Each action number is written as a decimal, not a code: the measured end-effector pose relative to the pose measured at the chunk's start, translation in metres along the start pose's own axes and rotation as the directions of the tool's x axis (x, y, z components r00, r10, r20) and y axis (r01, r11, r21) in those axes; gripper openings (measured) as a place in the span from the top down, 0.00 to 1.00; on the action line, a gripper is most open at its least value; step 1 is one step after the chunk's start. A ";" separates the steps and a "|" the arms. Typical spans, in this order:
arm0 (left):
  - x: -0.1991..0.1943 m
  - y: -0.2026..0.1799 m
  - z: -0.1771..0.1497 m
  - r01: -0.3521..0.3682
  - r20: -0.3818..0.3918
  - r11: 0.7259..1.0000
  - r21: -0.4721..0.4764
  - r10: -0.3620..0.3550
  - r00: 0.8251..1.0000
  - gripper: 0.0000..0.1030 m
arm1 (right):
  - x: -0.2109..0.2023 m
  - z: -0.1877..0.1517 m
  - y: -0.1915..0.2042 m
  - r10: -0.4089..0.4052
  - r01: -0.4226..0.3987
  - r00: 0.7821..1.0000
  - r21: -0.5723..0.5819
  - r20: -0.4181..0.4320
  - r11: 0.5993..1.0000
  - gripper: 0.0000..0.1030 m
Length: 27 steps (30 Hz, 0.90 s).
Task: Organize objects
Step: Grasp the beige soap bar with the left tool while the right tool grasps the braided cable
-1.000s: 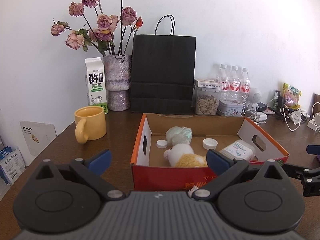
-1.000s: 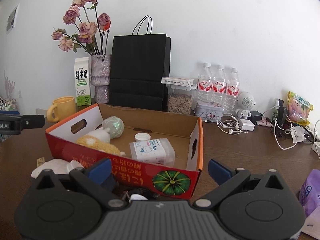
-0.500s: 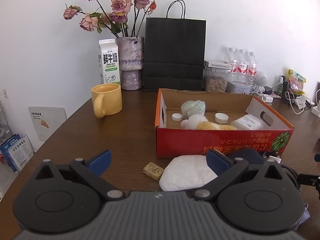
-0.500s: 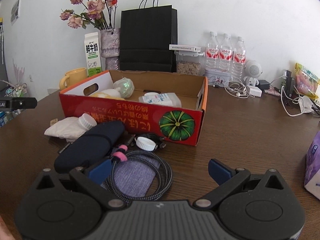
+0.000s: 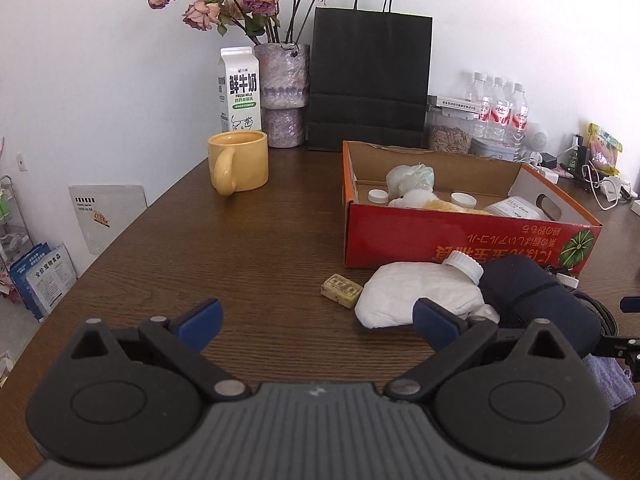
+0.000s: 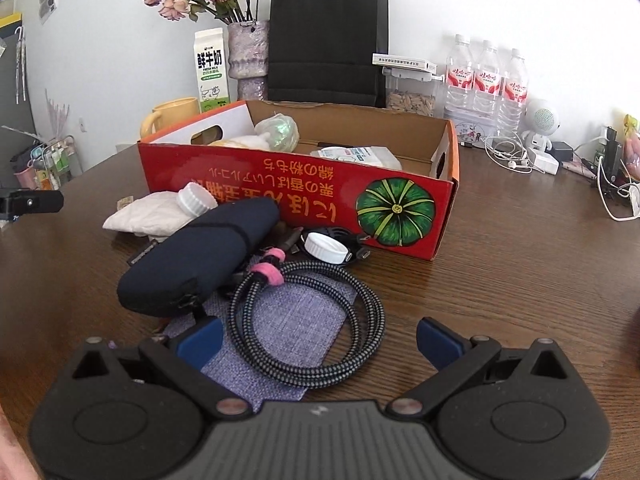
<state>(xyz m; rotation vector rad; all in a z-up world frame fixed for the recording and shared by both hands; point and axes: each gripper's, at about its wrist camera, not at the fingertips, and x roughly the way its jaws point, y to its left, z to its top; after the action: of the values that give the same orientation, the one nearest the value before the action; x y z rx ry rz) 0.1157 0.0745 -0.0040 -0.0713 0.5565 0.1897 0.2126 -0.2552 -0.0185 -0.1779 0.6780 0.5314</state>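
Note:
A red cardboard box (image 5: 460,240) (image 6: 304,196) stands on the brown table and holds a plush toy, a wrapped ball, caps and a wipes pack. In front of it lie a white pouch (image 5: 416,292) (image 6: 148,214), a small yellow packet (image 5: 341,289), a dark blue case (image 6: 200,256) (image 5: 532,296), a white cap (image 6: 324,246), a coiled braided cable (image 6: 308,320) and a purple cloth (image 6: 280,328). My left gripper (image 5: 316,320) is open and empty, back from the pouch. My right gripper (image 6: 318,340) is open and empty over the cable's near side.
A yellow mug (image 5: 238,166), milk carton (image 5: 240,90), vase of dried roses (image 5: 282,94) and black paper bag (image 5: 370,84) stand at the back. Water bottles (image 6: 486,80), a seed jar (image 6: 410,98), earphones and chargers (image 6: 536,160) sit at the back right.
Both grippers have pulled back from the box and dropped lower. The items in front of the box have come into view. Both stay open.

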 end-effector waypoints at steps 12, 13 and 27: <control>0.006 0.007 -0.004 0.005 -0.014 1.000 -0.021 -0.005 1.000 0.00 | 0.019 0.003 0.003 0.035 -0.035 0.999 -0.016 0.017 0.999 0.00; 0.007 0.007 -0.004 0.006 -0.016 1.000 -0.022 -0.007 1.000 0.00 | 0.020 0.003 0.003 0.041 -0.041 0.999 -0.019 0.018 0.999 0.00; 0.010 0.005 -0.007 0.010 -0.023 1.000 -0.027 -0.011 1.000 0.00 | 0.017 -0.001 0.010 0.047 -0.046 0.998 -0.045 0.035 0.998 0.12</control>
<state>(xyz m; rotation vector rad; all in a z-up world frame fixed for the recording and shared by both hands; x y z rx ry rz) 0.1194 0.0803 -0.0152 -0.1022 0.5762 0.1864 0.2180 -0.2404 -0.0295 -0.1937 0.6366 0.5933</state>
